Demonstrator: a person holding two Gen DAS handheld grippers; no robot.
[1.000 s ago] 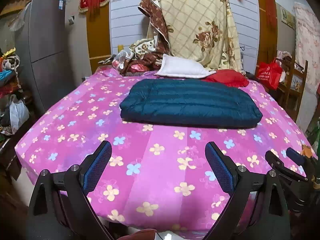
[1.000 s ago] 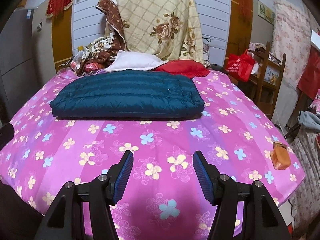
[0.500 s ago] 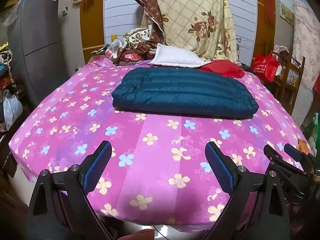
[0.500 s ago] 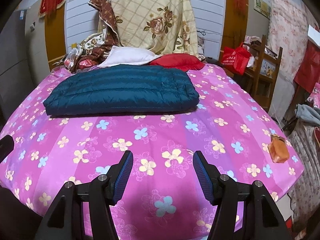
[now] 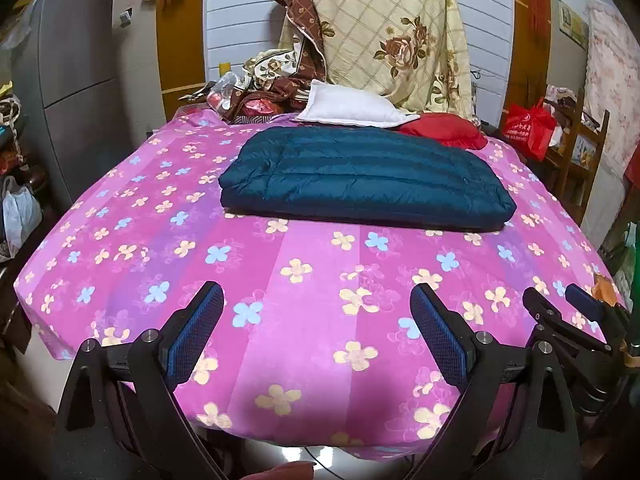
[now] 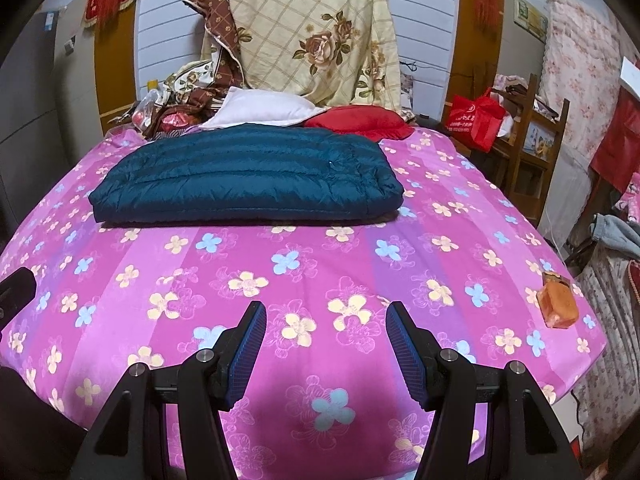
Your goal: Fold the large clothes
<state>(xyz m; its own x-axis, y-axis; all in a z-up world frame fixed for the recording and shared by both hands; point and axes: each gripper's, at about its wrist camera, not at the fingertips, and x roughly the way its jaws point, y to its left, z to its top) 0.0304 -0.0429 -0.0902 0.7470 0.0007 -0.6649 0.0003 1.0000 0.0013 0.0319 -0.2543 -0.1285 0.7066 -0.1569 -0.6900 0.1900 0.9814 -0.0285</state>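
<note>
A dark teal quilted down jacket lies folded into a flat rectangle on the far half of the bed's pink flowered sheet. My left gripper hovers open over the near edge of the bed, well short of the jacket, with nothing between its blue pads. My right gripper is also open and empty above the near part of the sheet. It shows again at the right edge of the left wrist view, right gripper.
A white pillow and a red cushion lie behind the jacket, under a hanging floral quilt. An orange object sits near the bed's right edge. A grey fridge stands left; a wooden chair with a red bag stands right.
The left wrist view has tilted slightly, so the bed and jacket sit a little lower and to the left in the picture. Both grippers stay open; the jacket has not moved.
</note>
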